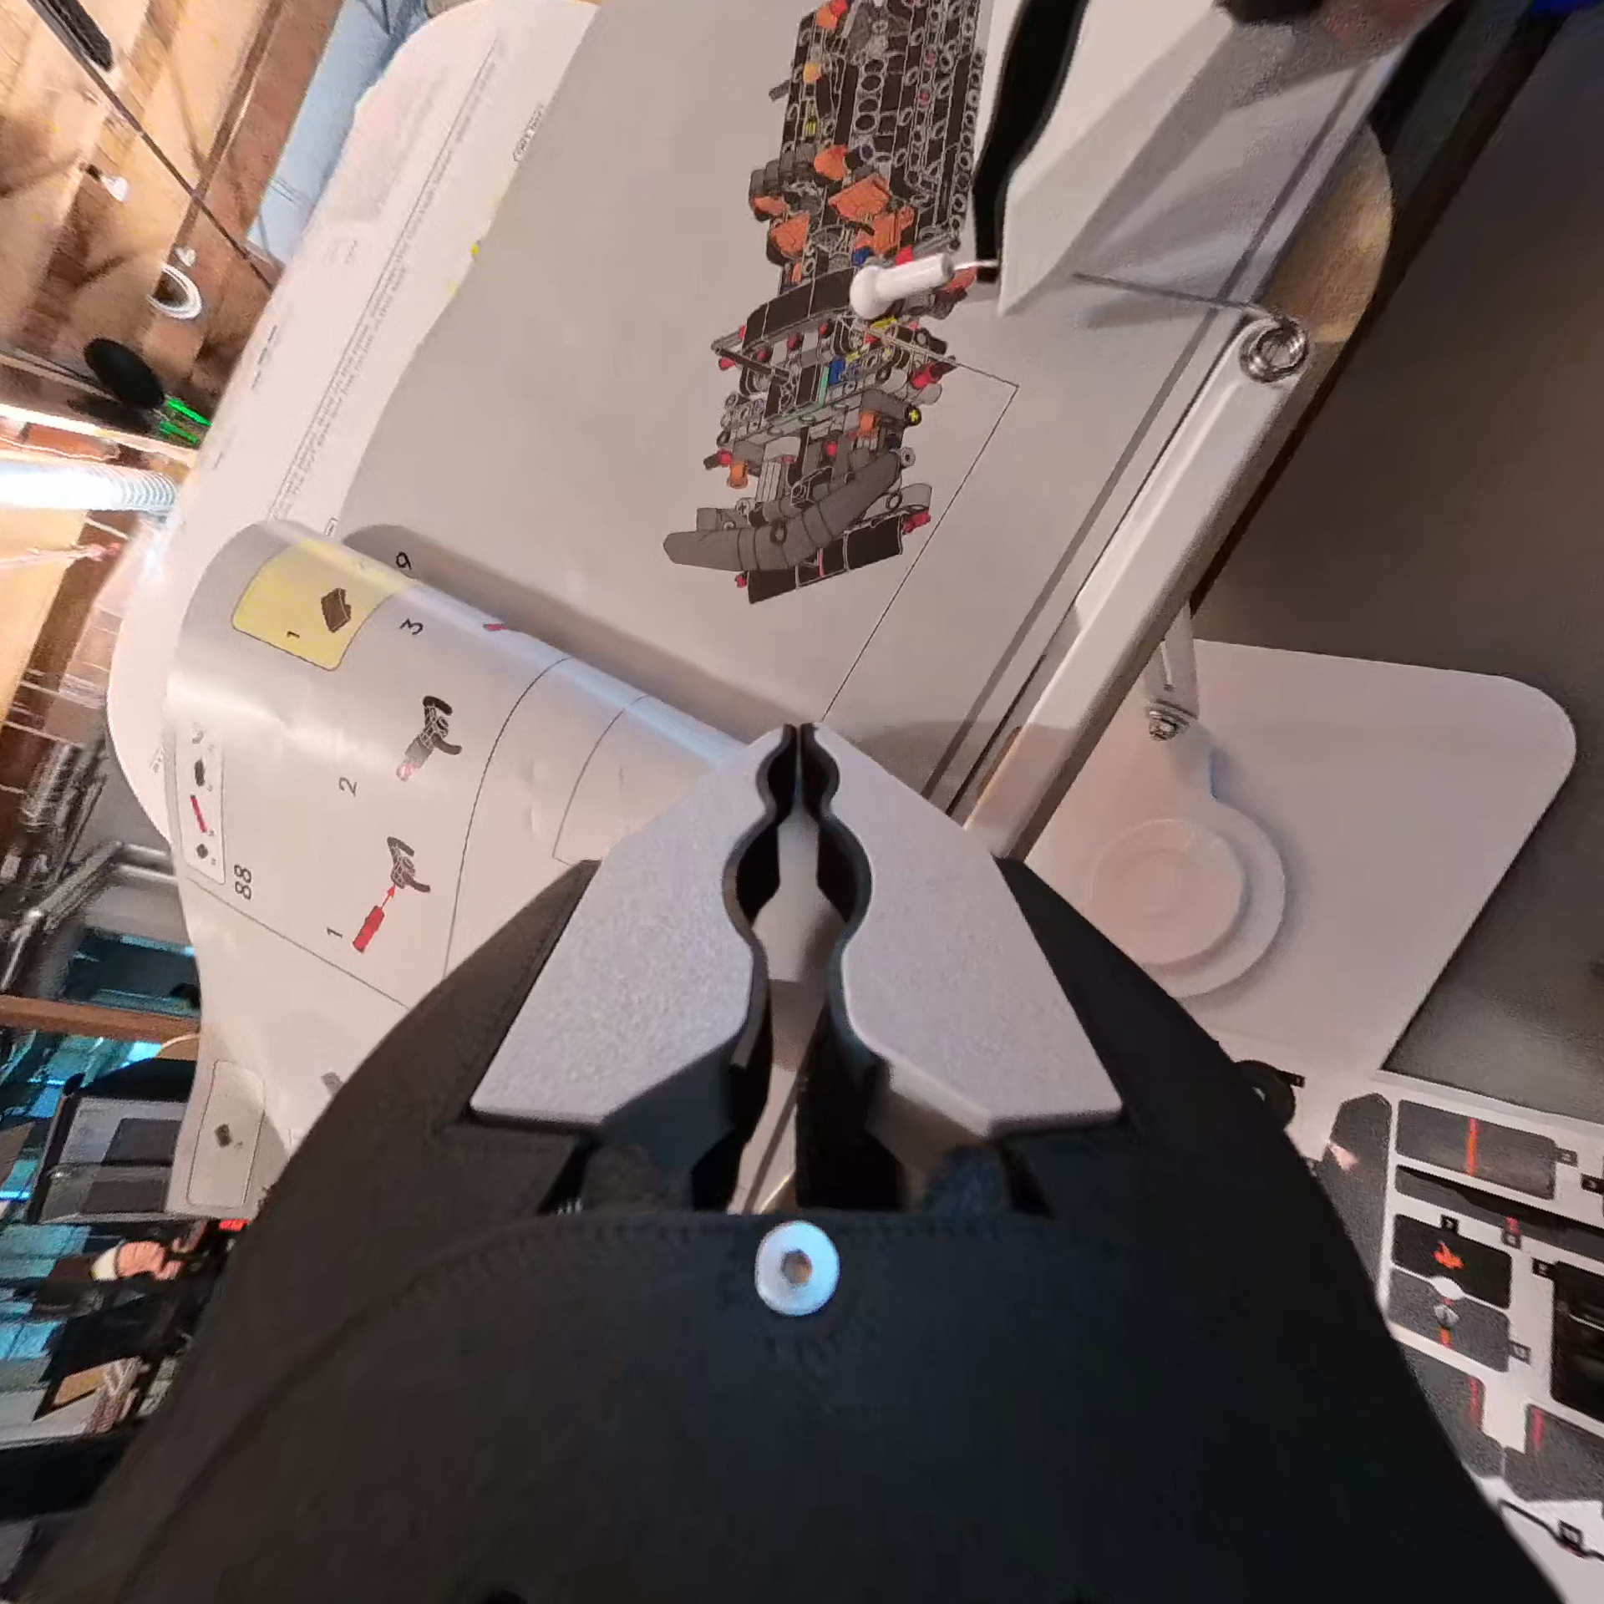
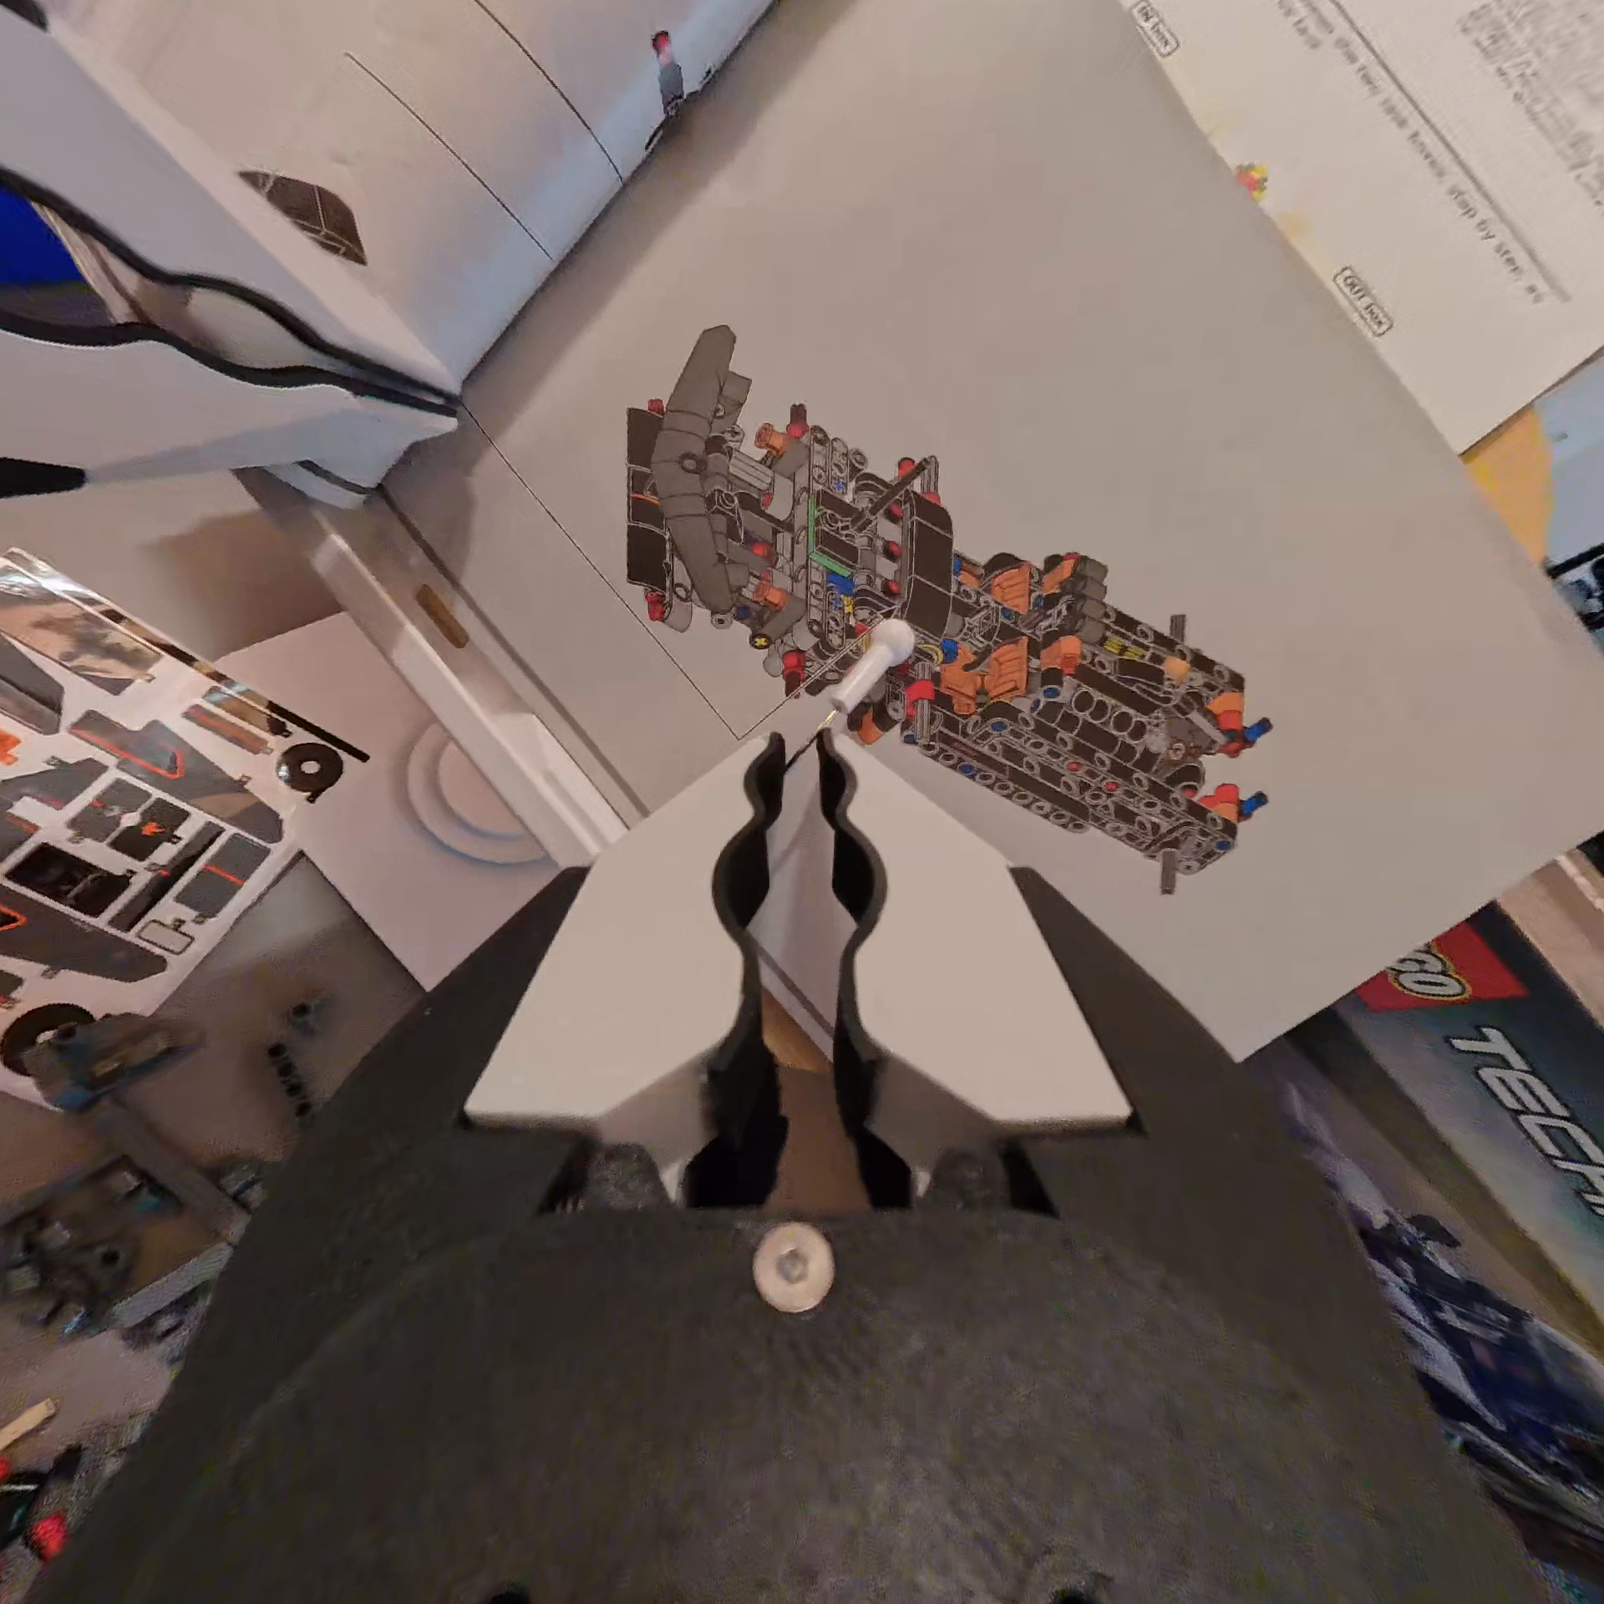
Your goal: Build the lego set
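The open instruction booklet (image 1: 694,260) stands on a white book stand (image 1: 1302,825), showing a drawing of a black and orange model. One page (image 1: 364,738) curls over at the left. My left gripper (image 1: 798,736) is shut, its tips touching, just in front of that page's lower edge; it also shows in the right wrist view (image 2: 447,404). My right gripper (image 2: 800,739) stands with a narrow gap between its tips. The thin wire of the stand's white-capped page holder (image 2: 877,664) runs into that gap, and the pads do not visibly press on it. The cap also shows in the left wrist view (image 1: 903,282).
A sticker sheet (image 2: 130,781) lies left of the stand and also shows in the left wrist view (image 1: 1493,1258). Several loose dark parts (image 2: 87,1085) lie near it. The set's box (image 2: 1475,1085) is at the right. A printed sheet (image 2: 1432,174) sits behind the booklet. Spacing between my two grippers at the tips: around 11 cm.
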`<state>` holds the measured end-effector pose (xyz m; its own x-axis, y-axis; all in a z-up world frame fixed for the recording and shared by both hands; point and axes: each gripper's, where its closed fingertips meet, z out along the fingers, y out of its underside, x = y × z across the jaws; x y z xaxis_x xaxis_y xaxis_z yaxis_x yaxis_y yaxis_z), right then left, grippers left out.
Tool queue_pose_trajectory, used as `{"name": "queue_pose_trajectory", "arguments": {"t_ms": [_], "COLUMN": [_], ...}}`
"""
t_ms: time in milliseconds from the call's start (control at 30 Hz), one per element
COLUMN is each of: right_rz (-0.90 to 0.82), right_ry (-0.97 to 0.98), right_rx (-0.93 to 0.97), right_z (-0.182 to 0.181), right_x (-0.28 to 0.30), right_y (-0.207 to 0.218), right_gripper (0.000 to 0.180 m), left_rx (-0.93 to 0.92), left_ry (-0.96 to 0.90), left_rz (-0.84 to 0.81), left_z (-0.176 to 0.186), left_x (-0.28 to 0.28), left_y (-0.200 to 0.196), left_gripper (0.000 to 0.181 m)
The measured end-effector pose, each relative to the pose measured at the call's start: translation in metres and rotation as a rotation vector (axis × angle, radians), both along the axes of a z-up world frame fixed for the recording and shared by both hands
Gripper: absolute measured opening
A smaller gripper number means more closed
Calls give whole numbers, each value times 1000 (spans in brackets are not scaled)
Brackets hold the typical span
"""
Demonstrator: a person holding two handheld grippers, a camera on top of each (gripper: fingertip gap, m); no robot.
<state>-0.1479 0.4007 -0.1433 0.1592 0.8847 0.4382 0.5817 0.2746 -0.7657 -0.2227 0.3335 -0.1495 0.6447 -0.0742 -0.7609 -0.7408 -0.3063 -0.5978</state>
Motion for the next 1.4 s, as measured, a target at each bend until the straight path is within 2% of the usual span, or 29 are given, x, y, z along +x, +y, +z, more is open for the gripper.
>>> {"name": "queue_pose_trajectory", "arguments": {"t_ms": [433, 833, 900, 967, 1000, 1033, 1167, 1300, 1333, 1400], "right_rz": [-89, -133, -122, -54, -32, -11, 182, 287, 290, 286], "right_ry": [151, 307, 298, 316, 288, 209, -97, -363, -385, -398], "right_rx": [-212, -446, -374, -221, -136, -58, 278, 439, 462, 471], "right_z": [-6, -41, -38, -12, -2, 1, -9, -38, -40, -41], "right_x": [37, 83, 87, 86, 84, 82, 69, 67, 66, 66], "right_y": [14, 3, 0, -4, -2, 1, 6, 10, 12, 13], "right_gripper": [4, 0, 0, 0, 9, 18, 30, 16, 2, 0], "left_rx": [-23, -63, -66, -68, -61, -52, -20, -80, -98, -96], "left_ry": [1, 18, 11, 7, 10, 18, 49, 77, 86, 69], "left_rz": [72, 94, 89, 84, 83, 83, 62, 47, 66, 82], "left_z": [-9, -13, -12, -10, -8, -5, 10, 2, -2, -4], "left_x": [1, 1, 1, 2, 1, 1, 3, 2, -2, -5], "left_y": [3, 5, 3, 2, 1, 1, 2, 11, 12, 12], "left_gripper": [0, 0, 0, 0, 0, 0, 0, 0, 0, 0]}}
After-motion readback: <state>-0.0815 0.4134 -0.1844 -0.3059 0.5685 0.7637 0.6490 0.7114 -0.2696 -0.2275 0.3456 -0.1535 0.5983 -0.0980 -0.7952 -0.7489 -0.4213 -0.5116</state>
